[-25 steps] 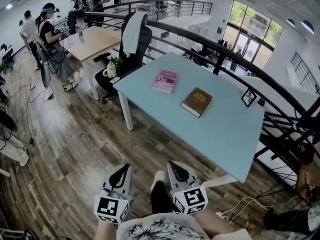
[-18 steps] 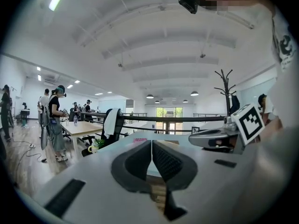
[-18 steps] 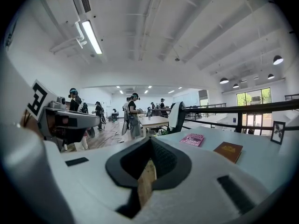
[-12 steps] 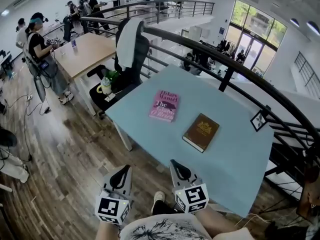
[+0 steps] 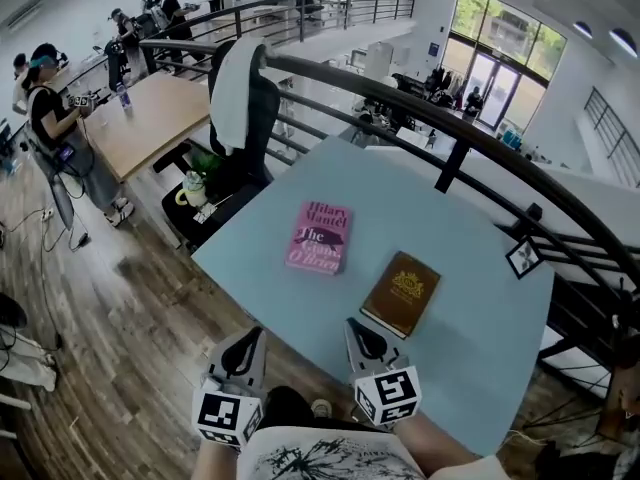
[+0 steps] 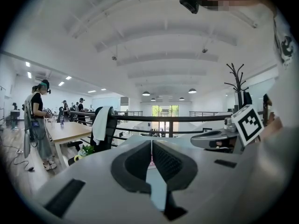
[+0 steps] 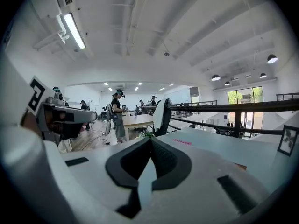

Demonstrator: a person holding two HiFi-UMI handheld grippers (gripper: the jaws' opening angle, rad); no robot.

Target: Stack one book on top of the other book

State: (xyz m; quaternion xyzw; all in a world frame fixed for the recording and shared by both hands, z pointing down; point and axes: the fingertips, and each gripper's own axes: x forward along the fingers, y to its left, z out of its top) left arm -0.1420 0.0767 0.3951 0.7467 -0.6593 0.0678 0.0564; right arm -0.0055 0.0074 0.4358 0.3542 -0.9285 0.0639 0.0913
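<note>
Two books lie apart on the light blue table [image 5: 470, 318]: a pink book [image 5: 319, 237] toward the left and a brown book [image 5: 401, 293] to its right, nearer me. Both lie flat, face up. My left gripper [image 5: 244, 341] is shut and empty, held just short of the table's near edge. My right gripper [image 5: 358, 332] is also shut and empty, over the near edge and close to the brown book's near end. In the right gripper view the pink book [image 7: 183, 143] lies ahead beyond the closed jaws, and the brown book's edge [image 7: 240, 166] shows at the right.
A black chair draped with a white cloth [image 5: 238, 88] stands at the table's far left, with a small plant [image 5: 193, 183] beside it. A dark railing [image 5: 450, 143] runs behind the table. A small picture frame [image 5: 523, 258] stands at the right edge. People stand by a wooden desk [image 5: 140, 118].
Both grippers have come forward together toward the table, which now sits closer and larger in view. The books have not moved. Both grippers stayed shut.
</note>
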